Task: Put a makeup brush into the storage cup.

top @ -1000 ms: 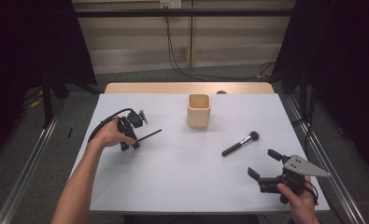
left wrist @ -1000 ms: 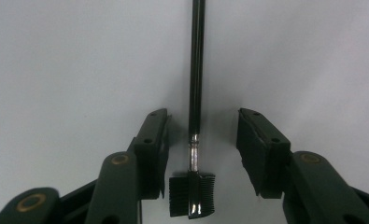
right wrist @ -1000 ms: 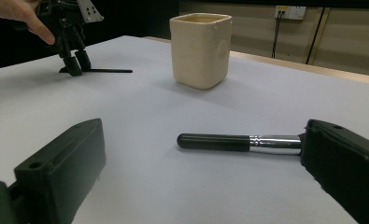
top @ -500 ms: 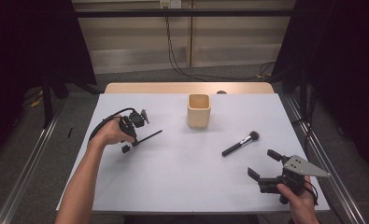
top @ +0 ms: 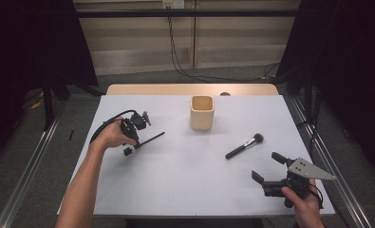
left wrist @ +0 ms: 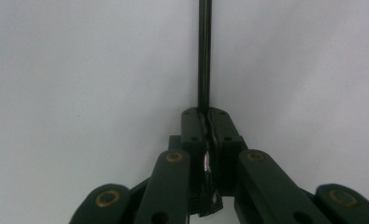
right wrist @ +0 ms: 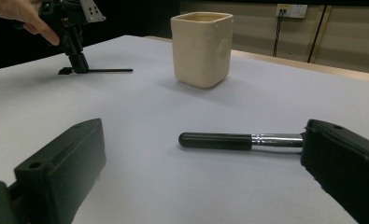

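My left gripper point(top: 135, 142) stands tips-down on the white table point(top: 175, 185) at the left, shut on a thin black stick point(top: 152, 138) that lies flat on the surface. In the left gripper view the jaws point(left wrist: 205, 116) pinch the stick point(left wrist: 204, 56), which runs straight ahead. A beige square cup point(top: 202, 112) stands at the centre back. A black-handled makeup brush point(top: 244, 146) with a silver ferrule lies right of centre. My right gripper point(top: 267, 166) hovers open near the front right; in its own view the gripper point(right wrist: 203, 156) has the brush handle point(right wrist: 215, 141) just beyond its jaws.
From the right gripper view the cup point(right wrist: 202, 49) stands behind the brush, and the left gripper point(right wrist: 74, 51) with its stick point(right wrist: 109, 71) is far off at the left. Dark curtains and metal rails flank the table; cables hang behind it.
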`<state>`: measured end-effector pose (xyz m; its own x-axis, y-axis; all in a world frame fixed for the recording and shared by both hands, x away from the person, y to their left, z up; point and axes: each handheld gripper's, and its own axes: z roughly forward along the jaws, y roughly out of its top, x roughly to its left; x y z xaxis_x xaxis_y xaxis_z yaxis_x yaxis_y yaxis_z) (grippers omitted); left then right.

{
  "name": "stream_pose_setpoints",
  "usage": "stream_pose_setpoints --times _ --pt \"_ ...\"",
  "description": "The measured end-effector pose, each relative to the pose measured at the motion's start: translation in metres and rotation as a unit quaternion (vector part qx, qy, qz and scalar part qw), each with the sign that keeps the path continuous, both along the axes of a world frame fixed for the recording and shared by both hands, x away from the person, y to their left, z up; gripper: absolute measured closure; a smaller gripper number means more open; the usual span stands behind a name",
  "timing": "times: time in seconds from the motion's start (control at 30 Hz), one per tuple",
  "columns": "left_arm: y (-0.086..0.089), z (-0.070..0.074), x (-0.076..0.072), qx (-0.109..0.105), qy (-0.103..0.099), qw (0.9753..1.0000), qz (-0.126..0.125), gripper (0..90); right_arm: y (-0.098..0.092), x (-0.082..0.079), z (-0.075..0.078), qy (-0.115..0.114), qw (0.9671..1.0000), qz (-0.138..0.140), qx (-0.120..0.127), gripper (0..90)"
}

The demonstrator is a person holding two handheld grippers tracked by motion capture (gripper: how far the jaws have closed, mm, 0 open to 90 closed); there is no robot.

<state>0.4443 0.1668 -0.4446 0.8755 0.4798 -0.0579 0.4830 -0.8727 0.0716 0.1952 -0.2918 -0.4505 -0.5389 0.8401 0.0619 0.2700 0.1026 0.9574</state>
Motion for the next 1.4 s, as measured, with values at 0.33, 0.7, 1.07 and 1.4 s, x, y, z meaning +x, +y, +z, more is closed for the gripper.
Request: stream_pose_setpoints --times 0.33,0.7,1.07,1.4 --pt "0.013 0.001 -0.001 -0.042 0.008 0.9985 0.033 86.3 -0.001 0.0 0.0 0.001 1.0 -0.002 0.002 0.0" --pt "0.04 0.015 -0.008 -0.143 -0.025 0.9856 0.087 86.3 -0.001 0.001 0.0 0.001 1.0 -0.006 0.003 0.0" --pt "0.052 0.024 -0.018 -0.212 -0.076 0.9693 0.098 86.3 -0.001 0.0 0.0 0.0 1.0 -0.006 0.003 0.0" --pt "0.063 0.029 -0.029 -0.287 -0.105 0.9428 0.134 86.2 -0.001 0.001 0.0 0.0 1.0 -0.006 0.002 0.0"
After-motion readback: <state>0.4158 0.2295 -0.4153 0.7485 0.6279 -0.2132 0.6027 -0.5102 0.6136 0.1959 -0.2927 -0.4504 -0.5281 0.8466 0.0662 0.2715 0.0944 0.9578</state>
